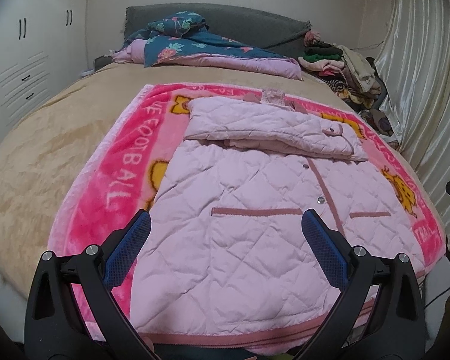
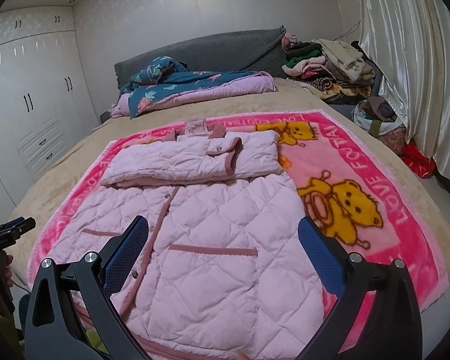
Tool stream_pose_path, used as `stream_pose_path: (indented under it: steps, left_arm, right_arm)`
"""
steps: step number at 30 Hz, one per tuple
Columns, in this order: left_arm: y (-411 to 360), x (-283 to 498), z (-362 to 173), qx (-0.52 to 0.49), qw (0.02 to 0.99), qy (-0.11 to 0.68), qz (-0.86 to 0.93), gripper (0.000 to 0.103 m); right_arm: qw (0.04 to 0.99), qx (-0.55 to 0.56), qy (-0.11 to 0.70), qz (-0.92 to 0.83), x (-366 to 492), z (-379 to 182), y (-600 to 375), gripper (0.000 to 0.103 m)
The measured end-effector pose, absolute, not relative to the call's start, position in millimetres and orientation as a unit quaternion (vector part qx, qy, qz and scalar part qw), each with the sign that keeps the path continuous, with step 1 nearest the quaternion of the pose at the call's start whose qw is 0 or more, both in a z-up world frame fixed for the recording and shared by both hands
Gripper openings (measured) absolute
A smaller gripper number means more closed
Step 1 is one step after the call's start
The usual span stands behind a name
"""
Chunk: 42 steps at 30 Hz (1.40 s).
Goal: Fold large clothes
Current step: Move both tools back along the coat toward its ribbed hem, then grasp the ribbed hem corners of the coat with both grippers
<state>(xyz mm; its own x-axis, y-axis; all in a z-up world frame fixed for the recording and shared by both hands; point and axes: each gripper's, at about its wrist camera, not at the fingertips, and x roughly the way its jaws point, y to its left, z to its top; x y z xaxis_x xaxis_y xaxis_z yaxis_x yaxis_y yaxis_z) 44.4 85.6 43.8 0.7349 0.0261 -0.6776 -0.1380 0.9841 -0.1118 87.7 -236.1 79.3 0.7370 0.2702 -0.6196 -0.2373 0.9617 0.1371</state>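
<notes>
my left gripper (image 1: 225, 258) and my right gripper (image 2: 222, 264) hover over the near hem of the pink quilted jacket (image 1: 255, 225), fingers spread wide and grasping nothing, each blue pad (image 1: 126, 258) clear of the cloth. both point forward along the bed from its near edge, roughly level, the left over the jacket's left half and the right over its right half; in the right wrist view the left gripper's tip shows at the far left, beside a hand. the jacket lies front up, buttoned, on the pink bear blanket (image 2: 360, 186) toward the near edge of the bed (image 1: 45, 156). by my reading the fold is partly done: both sleeves (image 2: 195, 162) are laid across the chest, while the body is not yet folded up from the hem. farther back, a floral quilt (image 1: 201, 48) sits by the headboard, and a heap of clothes (image 2: 330, 66) fills the far right corner.
</notes>
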Motion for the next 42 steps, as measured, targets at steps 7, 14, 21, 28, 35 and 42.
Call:
stream_pose_path:
  steps: [7, 14, 21, 28, 35, 42]
  left_arm:
    - [90.8, 45.2, 26.5, -0.077, 0.920, 0.382, 0.051, 0.094]
    - [96.1, 46.9, 13.7, -0.078, 0.912, 0.398, 0.060, 0.094]
    - [101.3, 50.0, -1.7, -0.078, 0.904, 0.414, 0.071, 0.094]
    - [114.1, 52.3, -22.1, -0.085, 0.892, 0.436, 0.087, 0.094]
    - [127.0, 51.4, -38.6, -0.100, 0.879, 0.456, 0.096, 0.094]
    - [139.5, 49.4, -47.7, -0.125, 0.869, 0.468, 0.096, 0.094]
  right_arm:
    - [0.927, 0.015, 0.352, 0.129, 89.5, 64.6, -243.4, 0.099]
    - [0.923, 0.015, 0.367, 0.117, 90.9, 50.4, -254.1, 0.099]
    - [0.917, 0.014, 0.385, 0.108, 92.9, 33.6, -262.2, 0.099]
    - [0.908, 0.010, 0.410, 0.090, 93.8, 10.0, -275.6, 0.099]
    - [0.899, 0.010, 0.432, 0.076, 92.3, -9.1, -290.7, 0.099]
    - [0.888, 0.006, 0.454, 0.069, 89.0, -26.1, -302.5, 0.099]
